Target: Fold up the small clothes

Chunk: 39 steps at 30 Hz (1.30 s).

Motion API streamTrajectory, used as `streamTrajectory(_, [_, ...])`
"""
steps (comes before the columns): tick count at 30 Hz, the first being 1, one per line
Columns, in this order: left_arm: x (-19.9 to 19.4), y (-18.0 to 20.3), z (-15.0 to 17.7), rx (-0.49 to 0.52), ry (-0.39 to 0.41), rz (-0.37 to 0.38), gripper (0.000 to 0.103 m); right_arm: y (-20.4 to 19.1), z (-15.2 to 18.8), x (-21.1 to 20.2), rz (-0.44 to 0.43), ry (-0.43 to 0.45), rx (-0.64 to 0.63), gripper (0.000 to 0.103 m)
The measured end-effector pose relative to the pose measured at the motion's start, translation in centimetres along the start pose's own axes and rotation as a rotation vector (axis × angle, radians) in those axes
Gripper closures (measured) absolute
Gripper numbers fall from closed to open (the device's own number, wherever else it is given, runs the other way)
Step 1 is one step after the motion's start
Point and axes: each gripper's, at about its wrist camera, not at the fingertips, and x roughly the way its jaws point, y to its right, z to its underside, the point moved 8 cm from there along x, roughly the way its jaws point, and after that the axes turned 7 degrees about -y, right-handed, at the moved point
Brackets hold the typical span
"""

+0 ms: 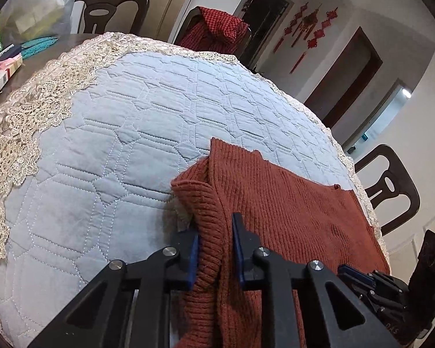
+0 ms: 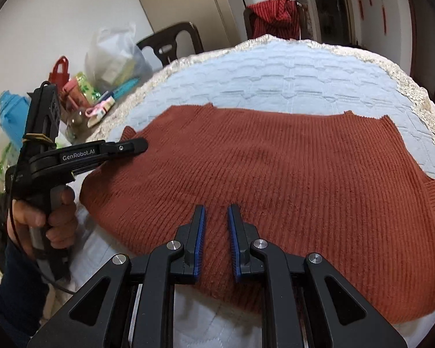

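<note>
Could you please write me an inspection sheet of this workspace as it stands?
Surface: blue quilted cover with lace trim.
Job's things: rust knit sweater lying mostly flat, left edge bunched.
Clutter: plastic bag, bottles and boxes at the far left.
Grippers: left gripper shut on a sweater fold; right gripper fingers apart above the sweater, holding nothing.
Cables: black cable by the left hand.
Surroundings: dark chairs, red garment on one.

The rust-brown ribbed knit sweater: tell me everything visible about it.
The rust-brown ribbed knit sweater lies mostly flat on the pale blue quilted table cover, ribs running lengthwise. Its left edge is bunched and lifted, pinched between the left gripper pads. The right gripper sits over its near hem, jaws narrowly apart, fabric showing between them.
</note>
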Motion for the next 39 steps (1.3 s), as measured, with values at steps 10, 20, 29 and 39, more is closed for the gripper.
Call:
streamTrajectory(10, [-1.1, -0.1, 2.0, 0.01, 0.003, -0.047, 0.07, 0.1, -0.1, 0.1, -0.001, 0.001, -0.005, 0.088])
streamTrajectory(20, [0.1, 0.1, 0.7, 0.04, 0.003, -0.066, 0.064, 0.1, 0.0, -0.1, -0.012, 0.007, -0.006, 0.088])
streamTrajectory(29, [-0.3, 0.6, 1.1, 0.057, 0.004, -0.041, 0.082, 0.0, -0.1, 0.0, -0.015, 0.011, -0.01, 0.088])
streamTrajectory(39, [-3.7, 3.7, -1.0, 0.018, 0.023, 0.132, 0.085, 0.3, 0.4, -1.6, -0.05, 0.029, 0.011, 0.088])
